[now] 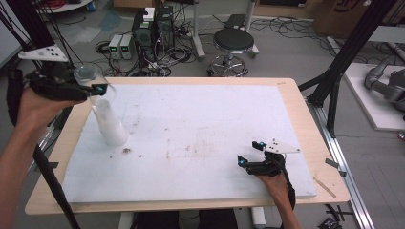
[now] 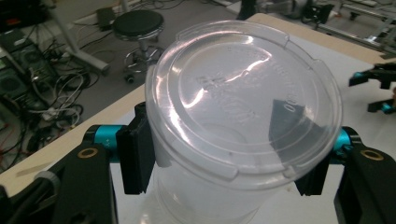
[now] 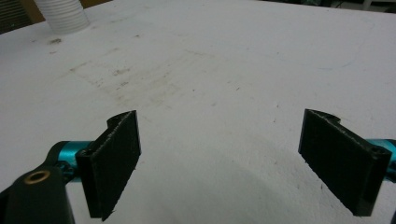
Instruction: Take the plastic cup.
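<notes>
A white foam board (image 1: pixel 200 138) covered the pale wooden table (image 1: pixel 305 124), with one black round stool (image 1: pixel 233 42) and tangled cables on the floor beyond. Nearest the person, the right gripper (image 1: pixel 252 153) rested low on the board, its jaws spread wide around nothing. Farther off at the left edge, the left gripper (image 1: pixel 95 88) was clamped on one clear plastic cup (image 2: pixel 233 135), upright with its rim facing the camera, held directly above the stack of white plastic cups (image 1: pixel 111 125). The cup's long axis ran in line with that single stack, so the left hand was much the nearer.
</notes>
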Tool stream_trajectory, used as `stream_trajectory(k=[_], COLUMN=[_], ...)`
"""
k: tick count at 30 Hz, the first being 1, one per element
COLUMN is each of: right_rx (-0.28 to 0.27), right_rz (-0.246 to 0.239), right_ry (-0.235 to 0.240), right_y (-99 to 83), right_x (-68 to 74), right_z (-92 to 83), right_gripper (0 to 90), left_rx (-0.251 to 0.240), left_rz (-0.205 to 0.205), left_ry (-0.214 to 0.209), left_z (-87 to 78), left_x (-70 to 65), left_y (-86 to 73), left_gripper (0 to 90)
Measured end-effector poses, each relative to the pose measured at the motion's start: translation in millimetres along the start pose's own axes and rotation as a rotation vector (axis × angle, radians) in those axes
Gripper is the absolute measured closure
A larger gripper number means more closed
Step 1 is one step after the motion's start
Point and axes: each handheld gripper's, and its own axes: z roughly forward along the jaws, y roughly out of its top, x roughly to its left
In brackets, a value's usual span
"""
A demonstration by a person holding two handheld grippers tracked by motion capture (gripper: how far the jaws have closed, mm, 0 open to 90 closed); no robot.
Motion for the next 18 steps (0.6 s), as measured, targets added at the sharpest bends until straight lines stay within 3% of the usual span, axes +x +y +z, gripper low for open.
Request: stream_trajectory(k=[7,13,18], right_rx=[-0.025,-0.035,-0.045], right_rz=[0.015,0.019,0.021], right_ry=[0.001,0.001,0.006], right_y=[-0.9,-1.2,-1.6], right_x=[-2.0,-2.1,-2.6], right_z=[-2.2,-3.3,-4.1], right_gripper=[12.7,12.7,12.7], left_rx=[-0.090,-0.129,-0.162], left_rz=[0.031,0.078,0.101], left_ry=[-0.141,-0.276,-0.369], left_z=[20.6,52.8,81.4], left_x=[-37.3,-71.9,-91.3], left_y=[-15.8,-26.5,-38.0], left_gripper=[34.7,34.8,34.7])
